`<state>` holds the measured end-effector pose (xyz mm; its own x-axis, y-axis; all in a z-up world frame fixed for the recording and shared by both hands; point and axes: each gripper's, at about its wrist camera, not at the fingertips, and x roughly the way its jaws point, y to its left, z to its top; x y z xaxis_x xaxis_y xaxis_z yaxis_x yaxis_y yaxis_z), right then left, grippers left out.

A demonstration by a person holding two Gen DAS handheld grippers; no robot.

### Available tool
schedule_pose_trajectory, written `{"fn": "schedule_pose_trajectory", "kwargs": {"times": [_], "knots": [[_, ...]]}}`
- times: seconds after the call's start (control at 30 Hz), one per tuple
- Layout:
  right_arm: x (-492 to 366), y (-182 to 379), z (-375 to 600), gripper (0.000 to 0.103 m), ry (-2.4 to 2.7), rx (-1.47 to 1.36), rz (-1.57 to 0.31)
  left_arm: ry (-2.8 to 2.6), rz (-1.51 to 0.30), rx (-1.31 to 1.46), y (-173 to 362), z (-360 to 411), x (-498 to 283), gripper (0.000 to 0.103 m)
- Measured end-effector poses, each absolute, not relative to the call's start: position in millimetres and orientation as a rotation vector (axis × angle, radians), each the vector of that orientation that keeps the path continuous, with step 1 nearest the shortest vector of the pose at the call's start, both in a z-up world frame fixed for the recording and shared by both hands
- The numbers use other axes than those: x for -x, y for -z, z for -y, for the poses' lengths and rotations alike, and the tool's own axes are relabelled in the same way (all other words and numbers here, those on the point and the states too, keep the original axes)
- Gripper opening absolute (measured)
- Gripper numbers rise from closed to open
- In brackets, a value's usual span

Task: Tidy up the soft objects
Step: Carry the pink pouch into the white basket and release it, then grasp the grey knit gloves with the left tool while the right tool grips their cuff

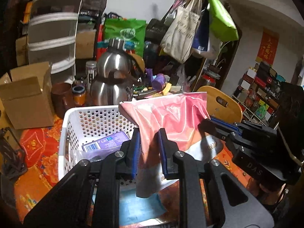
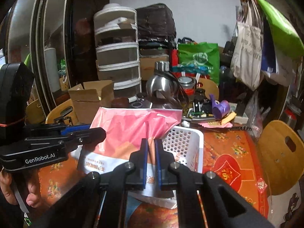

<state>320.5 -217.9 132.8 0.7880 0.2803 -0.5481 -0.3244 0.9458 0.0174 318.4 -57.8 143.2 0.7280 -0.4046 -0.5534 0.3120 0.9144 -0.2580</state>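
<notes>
A pink and white plastic bag (image 1: 171,119) hangs in the air over the white perforated basket (image 1: 76,117), stretched between both grippers. My left gripper (image 1: 149,133) is shut on the bag's left part. My right gripper (image 2: 151,142) is shut on its other edge and shows at the right of the left wrist view (image 1: 207,122). The bag (image 2: 133,131) covers much of the basket (image 2: 190,142) in the right wrist view. Inside the basket lies a purple packet (image 1: 106,142) with a barcode. My left gripper (image 2: 95,131) and a hand (image 2: 11,190) appear at the left.
An orange-red patterned cloth (image 2: 228,161) covers the table. Behind the basket stand a steel kettle (image 1: 114,79), a cardboard box (image 1: 26,98), jars and a purple roll (image 1: 158,80). Wooden chairs (image 2: 281,155) flank the table. Tote bags (image 1: 182,32) hang at the back.
</notes>
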Motion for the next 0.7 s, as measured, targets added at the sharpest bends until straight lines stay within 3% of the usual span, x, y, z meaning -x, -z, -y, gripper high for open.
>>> {"fn": "schedule_pose_trajectory", "kwargs": {"times": [0.13,0.17,0.23,0.27,0.3,0.33,0.37,0.4,0.7], "knots": [[-339,-117,215,0.007,-0.313,0.108,-0.585,0.374,-0.678,0.164,-125,60,-343,0.018],[-344,-113,215,0.007,-0.300,0.108,-0.590,0.358,-0.680,0.168,-121,60,-349,0.023],[-349,-107,215,0.007,-0.208,0.144,-0.576,0.307,-0.692,0.187,-114,56,-360,0.045],[-349,-105,214,0.008,-0.188,0.154,-0.574,0.275,-0.710,0.199,-108,52,-367,0.063],[-349,-103,215,0.014,-0.183,0.157,-0.579,0.243,-0.736,0.211,-102,48,-374,0.072],[-350,-100,217,0.024,-0.185,0.155,-0.592,0.216,-0.756,0.209,-95,44,-379,0.074],[-350,-97,219,0.057,-0.182,0.151,-0.602,0.207,-0.753,0.198,-91,41,-379,0.078],[-349,-96,221,0.082,-0.178,0.148,-0.600,0.188,-0.742,0.171,-87,40,-378,0.081],[-352,-83,232,0.086,-0.193,0.080,-0.630,0.175,-0.756,0.144,-68,29,-366,0.083]]}}
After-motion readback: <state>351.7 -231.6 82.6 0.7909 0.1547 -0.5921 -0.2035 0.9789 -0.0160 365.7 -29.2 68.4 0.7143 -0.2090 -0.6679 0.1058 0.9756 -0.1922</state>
